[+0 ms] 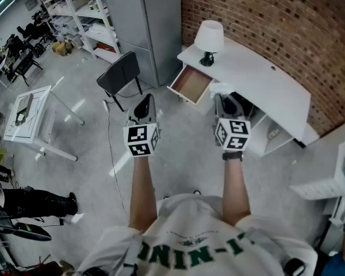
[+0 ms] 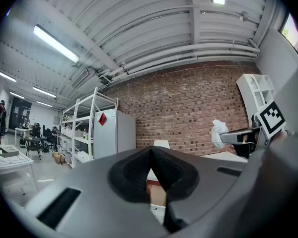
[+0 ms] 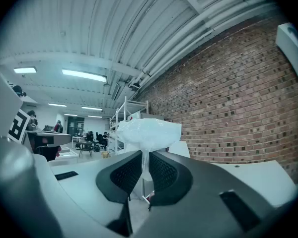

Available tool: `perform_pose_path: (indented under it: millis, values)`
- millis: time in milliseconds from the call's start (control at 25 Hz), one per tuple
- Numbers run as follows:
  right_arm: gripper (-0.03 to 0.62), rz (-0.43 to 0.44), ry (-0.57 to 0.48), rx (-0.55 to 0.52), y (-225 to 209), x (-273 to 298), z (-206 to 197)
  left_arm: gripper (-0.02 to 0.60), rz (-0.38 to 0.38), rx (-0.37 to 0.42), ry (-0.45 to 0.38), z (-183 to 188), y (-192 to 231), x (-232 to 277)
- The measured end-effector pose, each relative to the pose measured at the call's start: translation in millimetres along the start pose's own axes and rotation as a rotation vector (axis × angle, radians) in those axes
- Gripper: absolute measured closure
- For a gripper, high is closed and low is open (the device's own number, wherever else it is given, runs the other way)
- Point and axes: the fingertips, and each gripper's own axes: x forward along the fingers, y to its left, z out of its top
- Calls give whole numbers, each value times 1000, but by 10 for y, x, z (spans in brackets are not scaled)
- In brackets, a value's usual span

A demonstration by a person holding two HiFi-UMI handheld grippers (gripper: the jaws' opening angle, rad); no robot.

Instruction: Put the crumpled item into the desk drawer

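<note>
White and thin, the crumpled item (image 3: 148,132) is pinched by its lower part between the jaws of my right claw (image 3: 145,158), which are closed on it. Its puffed top stands above the jaw tips. Whether it is paper or plastic film, I cannot tell.

From the head view, the same item shows only as a small pale lump in front of the right claw, just at the front edge of the white desk (image 1: 264,79) and just to the right of the open drawer (image 1: 191,84). It is not inside the drawer. How high it hangs over the floor, I cannot judge from above.

The drawer is pulled out and its brown bottom looks bare, but its back part is hidden under the desk top. A white lamp (image 1: 209,39) stands on the desk corner near the brick wall (image 1: 276,22).

My left claw (image 2: 151,155) has its jaws together with nothing between them. It hangs over the floor, to the left of the drawer and near a dark chair (image 1: 122,73). In the left gripper view only a brownish sliver shows through the narrow slit below the jaw tips, too small for me to name. The right claw with its marker cube is cut off at the right edge of that view, the crumpled item at its tip
</note>
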Motion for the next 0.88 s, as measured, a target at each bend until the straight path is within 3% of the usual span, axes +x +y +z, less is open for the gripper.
perform_pose_path:
  millis: [400,640,880]
  values:
    - [555,31,5,16,-246,-109,-22,583,32,7,1,41,-190,-76]
    - [554,147,-6,65,-316,-183,-21,583,63,10,-17,105,-447,-49]
    - [554,166,10,108,-442,-215,-170,583,73,-1,12,-27,-662,-59]
